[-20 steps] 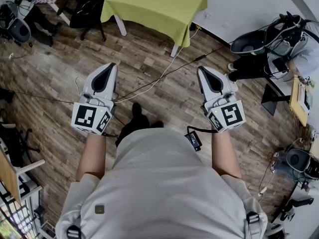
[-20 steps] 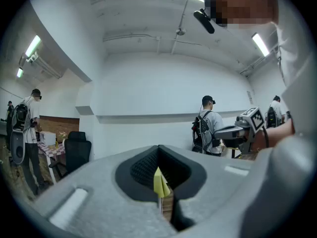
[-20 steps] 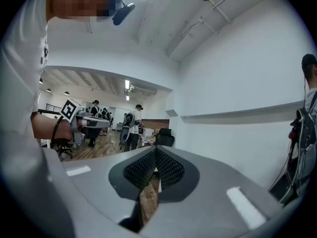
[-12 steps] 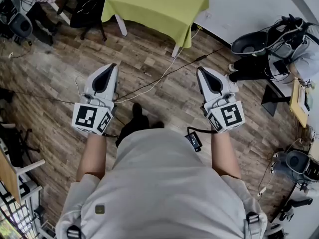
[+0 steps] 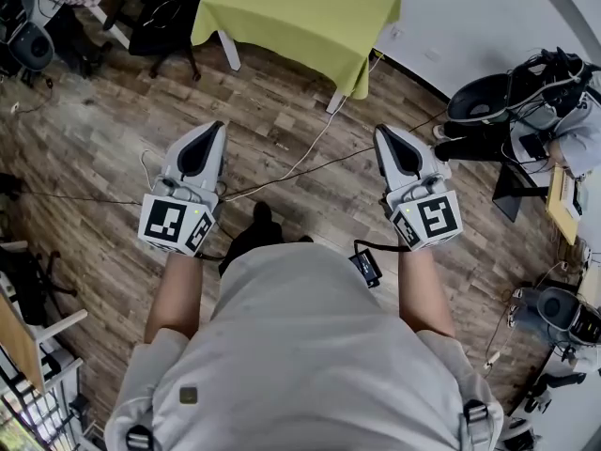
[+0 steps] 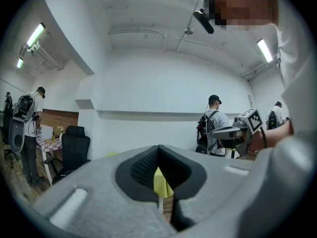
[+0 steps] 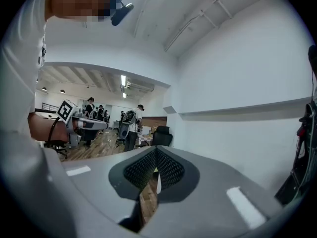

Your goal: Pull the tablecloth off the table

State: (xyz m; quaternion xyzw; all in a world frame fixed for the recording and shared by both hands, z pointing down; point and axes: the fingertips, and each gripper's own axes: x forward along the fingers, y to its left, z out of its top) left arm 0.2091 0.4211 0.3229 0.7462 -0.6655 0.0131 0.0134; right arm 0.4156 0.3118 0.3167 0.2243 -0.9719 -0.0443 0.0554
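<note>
A lime-green tablecloth (image 5: 300, 12) covers a small white-legged table (image 5: 334, 100) at the far end of the wooden floor, well ahead of both grippers. My left gripper (image 5: 206, 128) is held at waist height on the left, jaws shut with nothing in them. My right gripper (image 5: 384, 132) is level with it on the right, also shut and empty. In the left gripper view a sliver of the green tablecloth (image 6: 161, 182) shows through the closed left gripper (image 6: 158, 150). The right gripper view shows the closed right gripper (image 7: 156, 150) aimed at the room.
A white cable (image 5: 305, 148) and black cables cross the floor between me and the table. A black office chair (image 5: 169, 17) stands left of the table. Backpack gear (image 5: 512, 87) and stands lie at the right by the white wall. Other people stand in the room.
The table sits slightly nearer and further right in the head view; I have stepped forward a little. Both grippers keep the same shut pose.
</note>
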